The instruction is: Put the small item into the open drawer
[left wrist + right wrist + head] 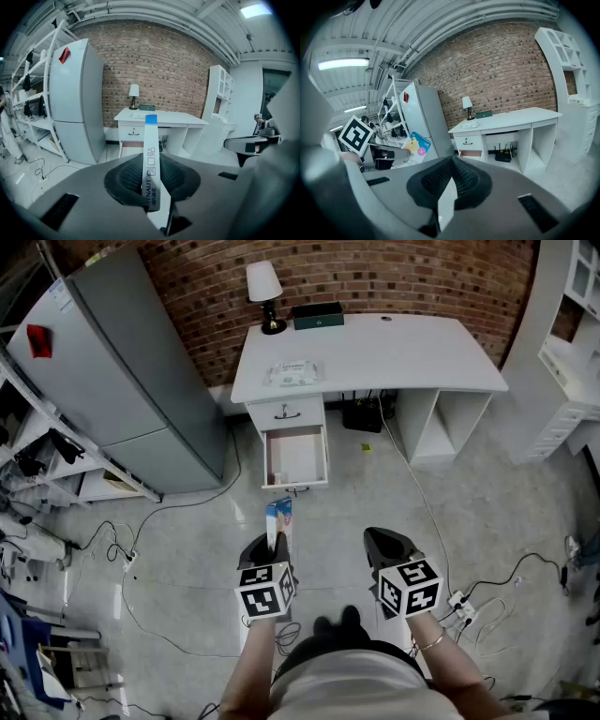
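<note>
Small item: flat white cardboard box w/ a blue end (151, 154). We see it stick out btwn the fingers of the left gripper, blue end at the far tip.
Left gripper (272, 542): fingers squeezed on the near part of the box. It hangs in the air over the floor, in front of the worktop.
Right gripper (450, 161): fingers pressed together, nothing btwn them. It is beside the left one & does not touch it.
Open drawer (296, 457): white, pulled out under the left end of the worktop, 2nd one down. We see a bare bottom. The box is well apart from it, not in yet.
Top drawer (286, 412): white, pushed in, w/ a dark handle.
Worktop (394, 352): white desk against a red brick wall (394, 273).
On the worktop: white lamp w/ a dark foot (265, 292) & a dark green box (318, 316) at the back; a clear packet (293, 373) right above the drawers.
Fridge (131, 381): big, grey, left of the desk.
Floor (487, 512): pale & shiny, w/ thin cables (422, 493) on it.
</note>
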Tool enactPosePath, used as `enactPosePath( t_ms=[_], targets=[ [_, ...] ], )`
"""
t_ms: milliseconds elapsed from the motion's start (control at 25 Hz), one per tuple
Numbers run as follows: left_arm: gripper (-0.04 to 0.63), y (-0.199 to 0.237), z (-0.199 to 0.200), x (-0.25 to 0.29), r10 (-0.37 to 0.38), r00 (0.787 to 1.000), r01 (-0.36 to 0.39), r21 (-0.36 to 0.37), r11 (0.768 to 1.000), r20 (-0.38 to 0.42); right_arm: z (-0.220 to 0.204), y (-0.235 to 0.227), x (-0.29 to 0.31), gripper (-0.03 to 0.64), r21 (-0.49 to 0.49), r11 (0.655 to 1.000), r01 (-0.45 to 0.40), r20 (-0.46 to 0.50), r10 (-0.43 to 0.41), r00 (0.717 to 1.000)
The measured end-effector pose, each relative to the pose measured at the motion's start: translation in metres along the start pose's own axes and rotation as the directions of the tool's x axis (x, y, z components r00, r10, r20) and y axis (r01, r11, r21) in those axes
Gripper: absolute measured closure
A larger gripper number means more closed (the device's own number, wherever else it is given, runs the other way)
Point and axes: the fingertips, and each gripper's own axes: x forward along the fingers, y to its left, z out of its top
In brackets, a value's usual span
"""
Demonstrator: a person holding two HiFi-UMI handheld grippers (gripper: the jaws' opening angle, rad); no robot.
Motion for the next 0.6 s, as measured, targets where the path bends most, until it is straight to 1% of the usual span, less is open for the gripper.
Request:
enactPosePath(
  t_ms=[200,320,600],
  targets=[
    [0.502,-0.006,0.003,0.005,-0.001,1.0,0.001,-0.007,1.0,0.014,0.002,-0.008,0.003,0.612,0.025,0.998,-0.056,0.012,0.056,0.998],
    [0.502,-0.004,0.004,0.005,0.002,1.0,-0.001,-0.029,1.0,0.024,0.003,-0.01,0.0,0.611,0.051,0.995,-0.084,0.019,0.083,0.996],
    [0.502,0.003,0.013,0.007,0.024,0.998,-0.019,-0.075,0.997,0.057,0.005,-0.022,0.0,0.611,0.064,0.993,-0.098,0.016,0.097,0.995]
  ],
)
